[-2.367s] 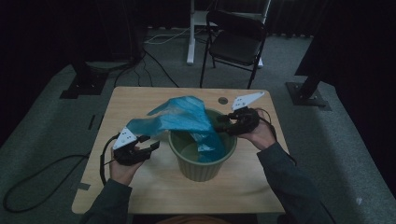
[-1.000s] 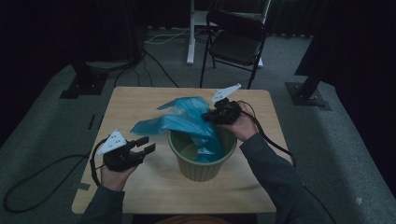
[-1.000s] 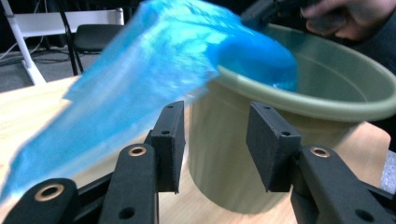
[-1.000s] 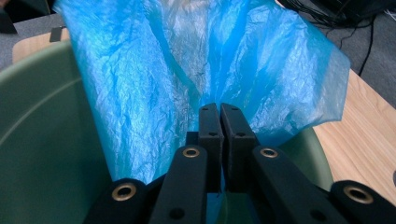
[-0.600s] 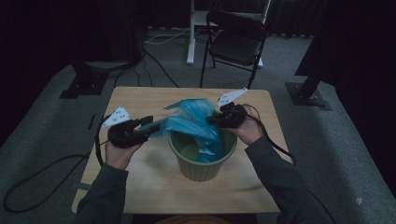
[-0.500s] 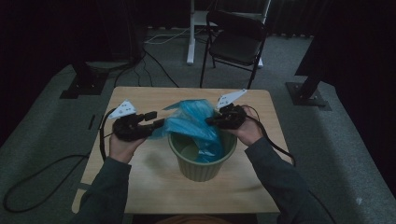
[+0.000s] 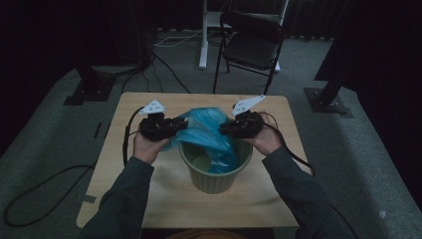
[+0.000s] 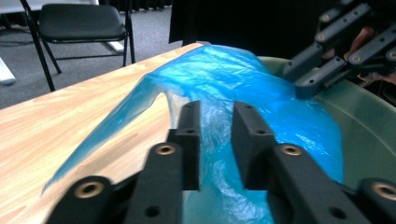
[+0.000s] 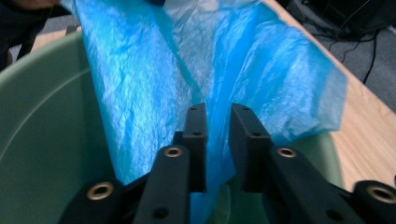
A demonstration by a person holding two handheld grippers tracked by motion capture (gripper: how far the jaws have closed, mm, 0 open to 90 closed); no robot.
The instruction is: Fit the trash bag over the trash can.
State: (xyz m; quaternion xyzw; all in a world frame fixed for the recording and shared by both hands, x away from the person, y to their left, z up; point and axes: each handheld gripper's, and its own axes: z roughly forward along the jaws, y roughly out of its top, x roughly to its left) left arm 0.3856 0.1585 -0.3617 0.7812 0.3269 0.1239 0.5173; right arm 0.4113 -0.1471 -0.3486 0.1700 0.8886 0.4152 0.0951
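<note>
A crumpled blue plastic bag [image 7: 206, 130] hangs half inside a green bin [image 7: 214, 175] in the middle of the wooden table [image 7: 149, 199]. My left gripper [image 7: 182, 124] is at the bag's left side. In the left gripper view its jaws [image 8: 216, 112] have just been closing, with a gap still left and blue film [image 8: 243, 79] between them. My right gripper [image 7: 224, 129] hovers over the bin's right rim. Its jaws [image 9: 217, 114] have just been opening and stand a little apart around a fold of the bag [image 9: 140, 70], above the bin's inside wall [image 9: 42, 116].
A black folding chair [image 7: 254, 45] stands beyond the table's far edge, beside a white desk leg [image 7: 203, 35]. Cables run over the grey floor at the left. Bare table lies to both sides of the bin and in front of it.
My left hand has come in from the table's left side, up and rightward to the bag's left edge. My right hand has stayed at the bin's right rim. The bag has bunched up between them.
</note>
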